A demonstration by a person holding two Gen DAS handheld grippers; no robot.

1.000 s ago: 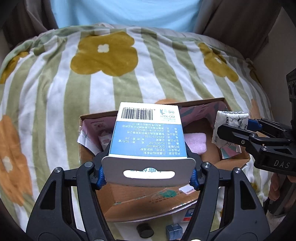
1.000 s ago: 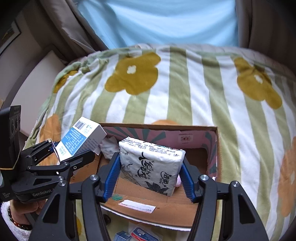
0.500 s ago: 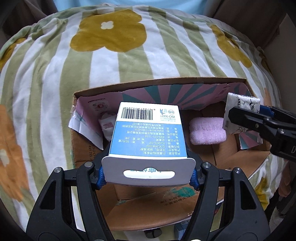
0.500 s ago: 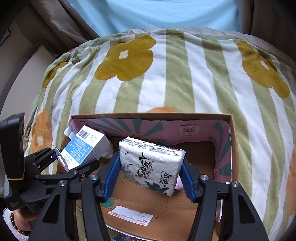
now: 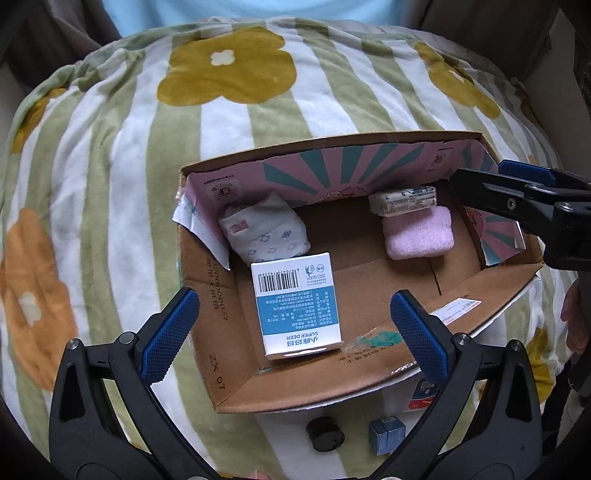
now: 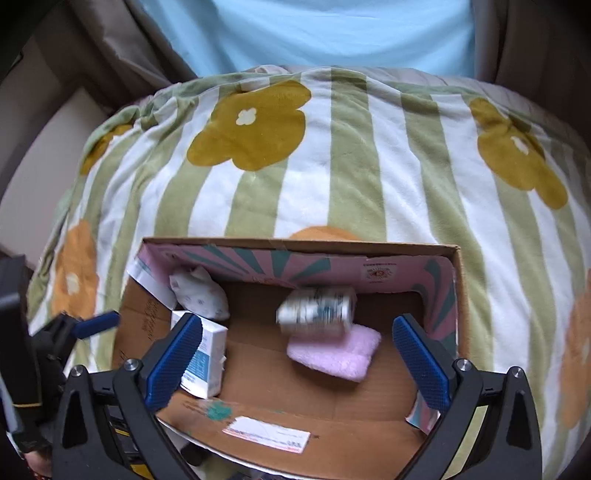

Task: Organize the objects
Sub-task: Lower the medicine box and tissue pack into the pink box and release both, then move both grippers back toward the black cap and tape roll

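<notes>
An open cardboard box (image 5: 218, 302) (image 6: 369, 248) lies on a striped flower blanket. The blue-and-white carton (image 5: 295, 306) (image 6: 203, 365) lies in the box's left part, just beyond my open, empty left gripper (image 5: 291, 336). The white tissue pack (image 5: 402, 199) (image 6: 317, 310) rests on a folded pink cloth (image 5: 419, 236) (image 6: 336, 354) at the back right, blurred in the right wrist view. My right gripper (image 6: 295, 354) is open and empty above the box's front. A small white patterned pouch (image 5: 264, 230) (image 6: 199, 291) sits at the back left.
The blanket (image 5: 110, 166) (image 6: 351, 158) surrounds the box. In front of the box lie a black round cap (image 5: 324, 432) and a small blue cube (image 5: 387, 435). The right gripper's finger (image 5: 517, 195) reaches over the box's right wall. A light blue fabric (image 6: 306, 33) is behind.
Both grippers opened. The carton dropped from the left gripper into the box; the tissue pack left the right gripper and landed on the pink cloth. Both grippers drew back.
</notes>
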